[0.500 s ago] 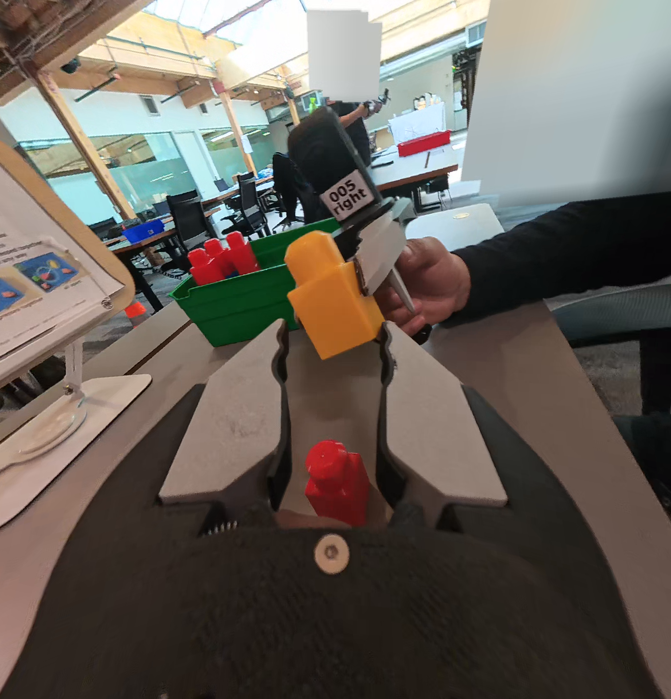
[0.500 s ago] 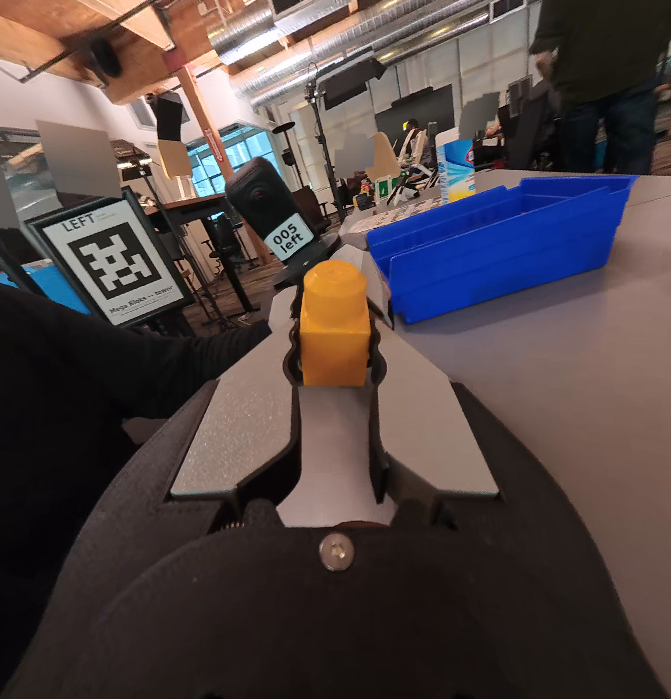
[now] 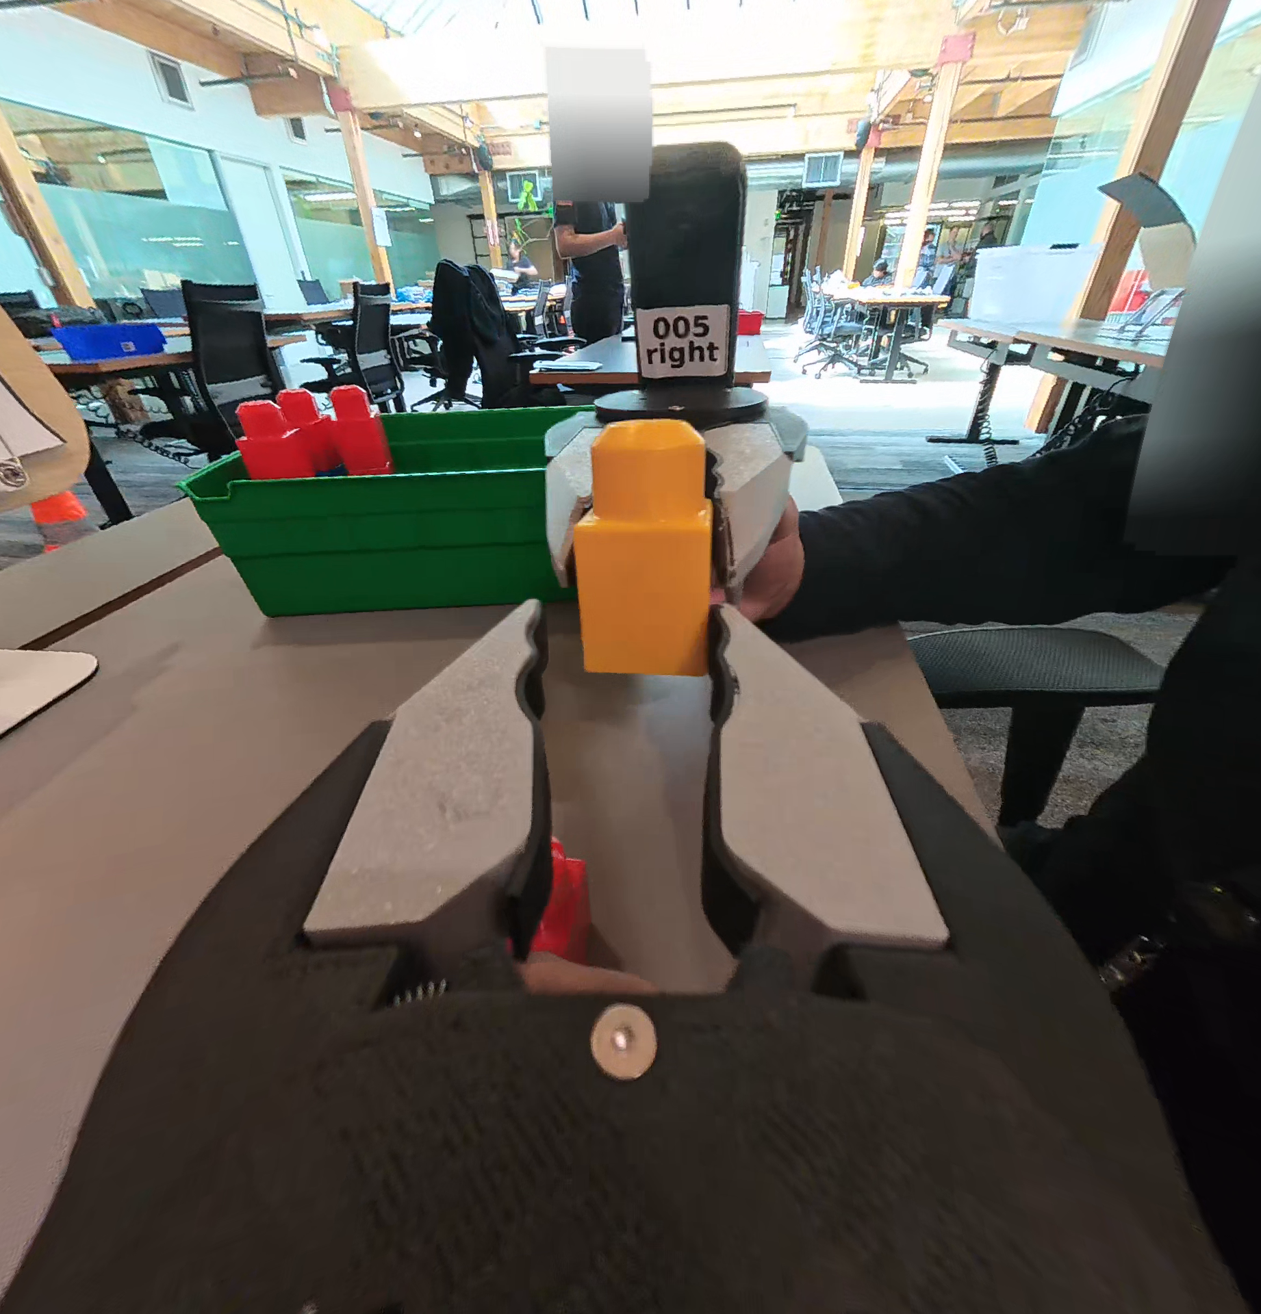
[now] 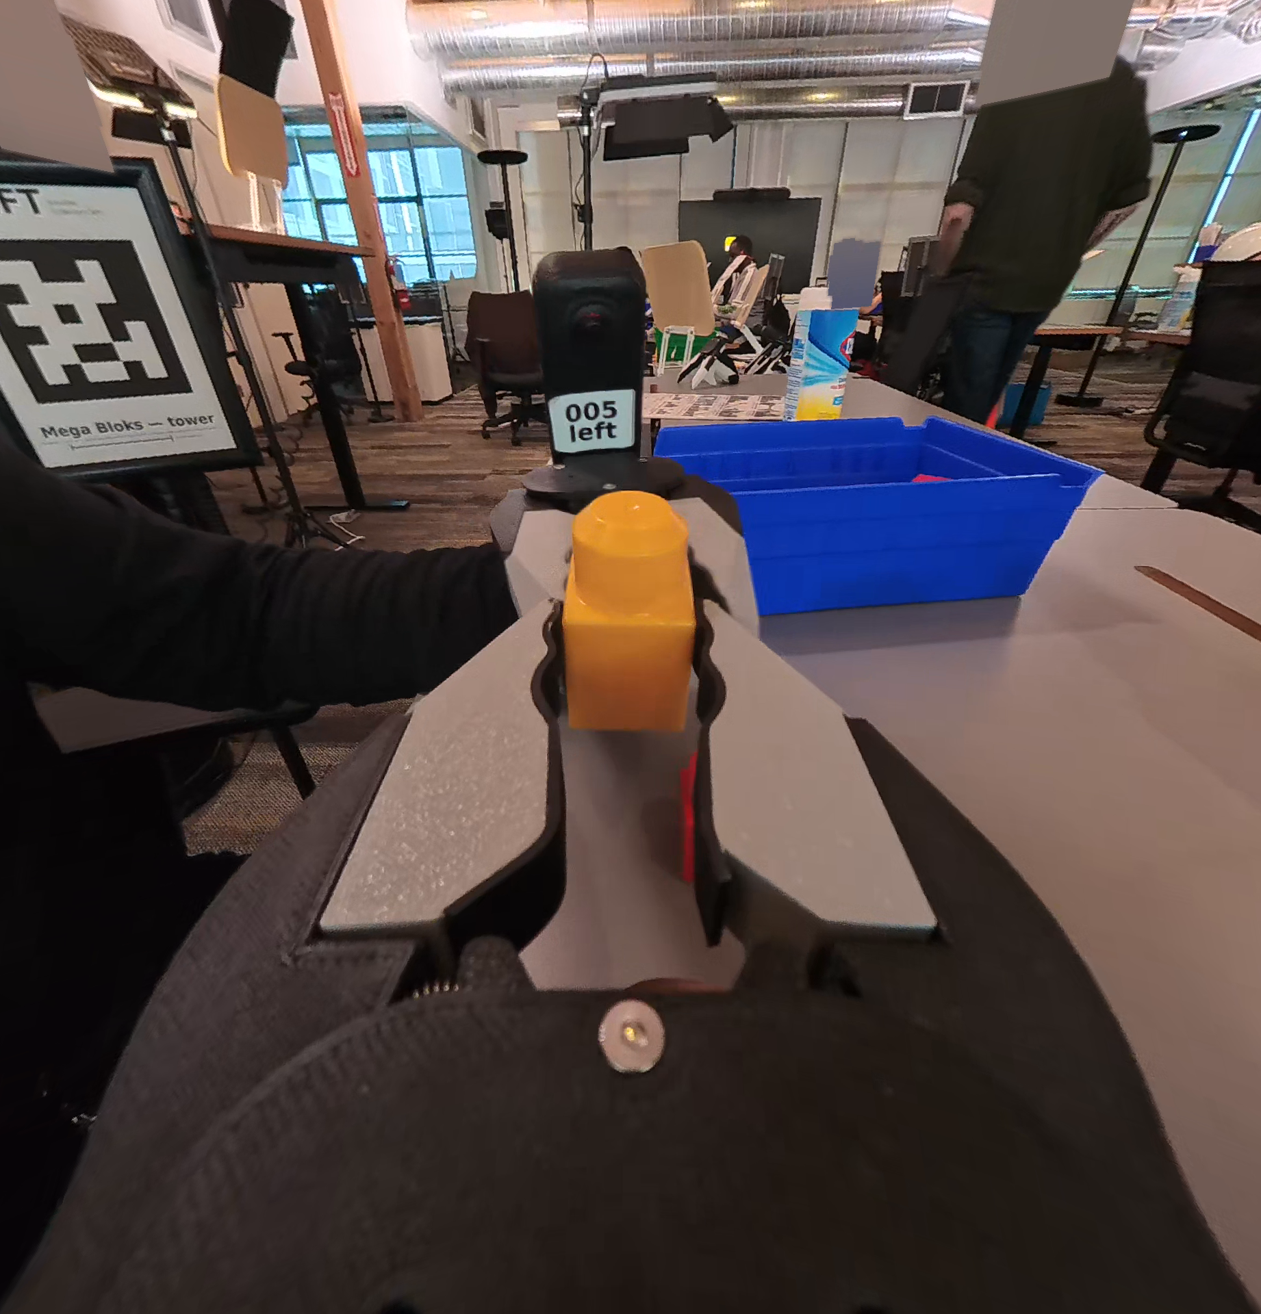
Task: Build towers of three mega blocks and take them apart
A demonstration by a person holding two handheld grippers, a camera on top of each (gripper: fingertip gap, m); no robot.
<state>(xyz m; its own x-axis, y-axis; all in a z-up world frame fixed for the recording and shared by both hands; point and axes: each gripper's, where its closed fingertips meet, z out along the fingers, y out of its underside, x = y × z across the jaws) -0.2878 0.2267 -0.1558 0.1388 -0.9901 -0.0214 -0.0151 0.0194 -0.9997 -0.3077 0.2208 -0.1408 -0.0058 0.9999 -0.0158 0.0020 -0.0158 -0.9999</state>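
A yellow mega block is held upright above the table by my right gripper, which is shut on its sides; it also shows in the right wrist view. My left gripper is open and faces the right one, its fingertips either side of the block's lower part. A red block stands on the table below, mostly hidden behind my left finger. In the right wrist view only a red sliver of it shows.
A green bin with red blocks stands at the back left in the left wrist view. A blue bin stands to the right in the right wrist view. A framed sign stands at the left. People stand farther off. Less than 4 cm separates the two grippers' tips.
The yellow block has gone from tilted to upright and sits between my left fingertips. Both grippers have levelled out. The red block now sits lower and more hidden.
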